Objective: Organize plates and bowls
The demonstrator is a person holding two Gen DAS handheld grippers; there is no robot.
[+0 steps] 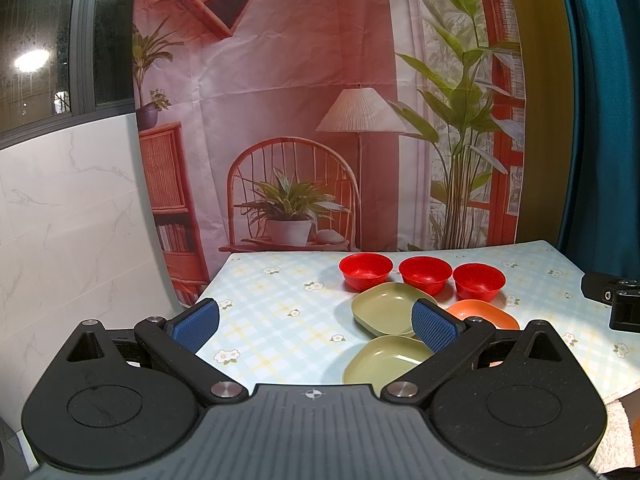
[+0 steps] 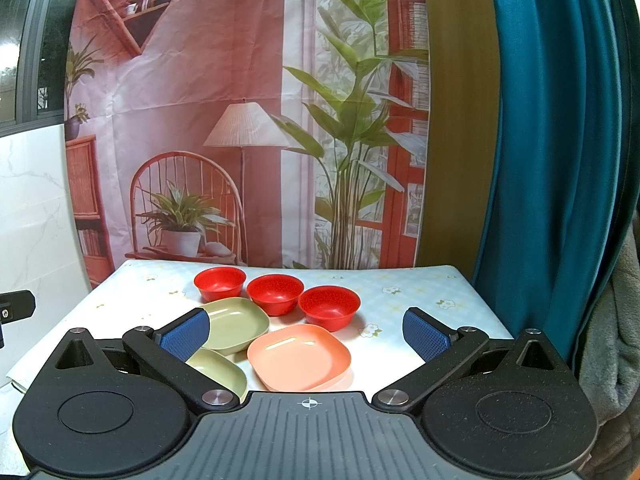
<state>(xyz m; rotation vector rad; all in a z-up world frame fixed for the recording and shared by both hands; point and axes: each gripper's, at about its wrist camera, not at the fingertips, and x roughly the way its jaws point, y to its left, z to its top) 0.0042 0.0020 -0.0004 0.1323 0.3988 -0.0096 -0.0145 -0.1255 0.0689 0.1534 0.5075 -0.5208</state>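
Observation:
Three red bowls stand in a row on the table: left (image 2: pixel 220 282), middle (image 2: pixel 275 293), right (image 2: pixel 329 306); they also show in the left wrist view (image 1: pixel 365 271). In front of them lie two green square plates, far (image 2: pixel 234 322) and near (image 2: pixel 220 372), and an orange-pink square plate (image 2: pixel 299 356). The green plates (image 1: pixel 382 312) (image 1: pixel 384 360) and the orange plate (image 1: pixel 482 314) also show in the left wrist view. My left gripper (image 1: pixel 316 326) is open and empty, left of the plates. My right gripper (image 2: pixel 306 334) is open and empty, above the orange-pink plate.
The table carries a pale checked cloth with flowers (image 2: pixel 420 292). A printed backdrop (image 2: pixel 240 120) hangs behind it, a teal curtain (image 2: pixel 552 160) at the right, a marble wall (image 1: pixel 60 220) at the left. The other gripper's black body shows at the right edge (image 1: pixel 616 300).

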